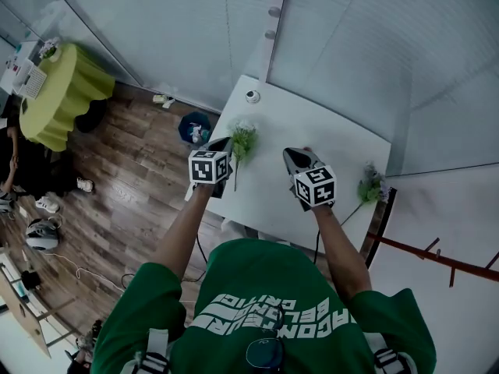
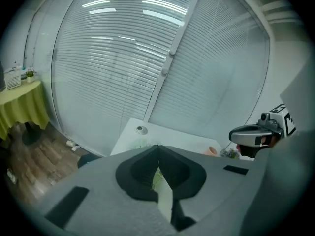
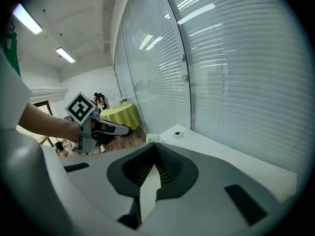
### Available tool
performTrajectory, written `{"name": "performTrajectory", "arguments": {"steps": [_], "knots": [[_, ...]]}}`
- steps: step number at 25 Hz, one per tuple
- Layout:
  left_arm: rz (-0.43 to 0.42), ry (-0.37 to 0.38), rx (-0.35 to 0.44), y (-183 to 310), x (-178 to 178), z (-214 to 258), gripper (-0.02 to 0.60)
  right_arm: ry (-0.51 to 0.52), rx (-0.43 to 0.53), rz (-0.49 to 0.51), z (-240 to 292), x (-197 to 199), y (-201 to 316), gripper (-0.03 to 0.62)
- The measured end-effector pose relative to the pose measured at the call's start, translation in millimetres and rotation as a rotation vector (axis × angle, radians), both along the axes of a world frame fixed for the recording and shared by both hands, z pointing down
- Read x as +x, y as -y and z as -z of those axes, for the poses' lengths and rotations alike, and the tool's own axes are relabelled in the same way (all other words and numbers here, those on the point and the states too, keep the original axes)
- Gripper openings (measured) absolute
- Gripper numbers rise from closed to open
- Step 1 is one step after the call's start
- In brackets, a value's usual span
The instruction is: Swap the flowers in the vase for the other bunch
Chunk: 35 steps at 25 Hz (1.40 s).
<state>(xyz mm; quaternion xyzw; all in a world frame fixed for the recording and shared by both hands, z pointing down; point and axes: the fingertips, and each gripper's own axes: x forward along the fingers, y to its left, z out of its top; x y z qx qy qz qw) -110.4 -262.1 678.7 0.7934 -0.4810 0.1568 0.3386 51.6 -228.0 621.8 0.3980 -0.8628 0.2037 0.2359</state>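
Head view gives us little legible print. The white lettering on the green shirt [image 1: 265, 306] runs upside down and we cannot make it out. Each gripper's cube carries black-and-white square markers. We hold the 2 grippers, the left gripper [image 1: 224, 142] and the right gripper [image 1: 291, 153], above the near part of a white table [image 1: 320, 127]. In their own views both pairs of jaws are pressed together at the tips, with nothing pinched. 1 bunch of flowers [image 1: 243, 140] lies on the table just beside the left gripper. The other bunch [image 1: 372, 185] sits at the table's right edge, well apart. Behind stand slatted blinds [image 1: 366, 37]. At left are a wood floor [image 1: 132, 178] and a round table under a yellow-green cloth [image 1: 58, 92].
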Motion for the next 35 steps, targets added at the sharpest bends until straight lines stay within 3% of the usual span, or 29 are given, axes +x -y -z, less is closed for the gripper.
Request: {"name": "performTrajectory", "arguments": {"steps": [5,14,19,21,27,35], "knots": [[-0.008,-0.008,-0.058,-1.0,-11.2,-31.5,0.009,0.006,-0.073,-0.006,-33.6,-27.1,11.3,0.014],[-0.020,-0.024,-0.088,7.6,-39.6,-50.0,0.009,0.039,-0.292,-0.130,-100.2,-74.6,50.0,0.023],[-0.036,-0.034,-0.087,17.6,-61.9,-58.0,0.009,0.010,-0.409,-0.181,-148.8,-102.1,61.8,0.181],[-0.036,-0.038,-0.086,21.5,-70.1,-62.3,0.009,-0.010,-0.449,-0.211,-166.4,-108.4,65.5,0.216],[-0.053,-0.053,-0.102,18.2,-96.5,-71.3,0.008,-0.079,-0.519,-0.305,-201.5,-121.1,78.6,0.230],[-0.057,-0.094,-0.137,12.5,-125.6,-77.0,0.008,-0.197,-0.571,-0.328,-230.0,-130.0,90.9,0.229]]}}
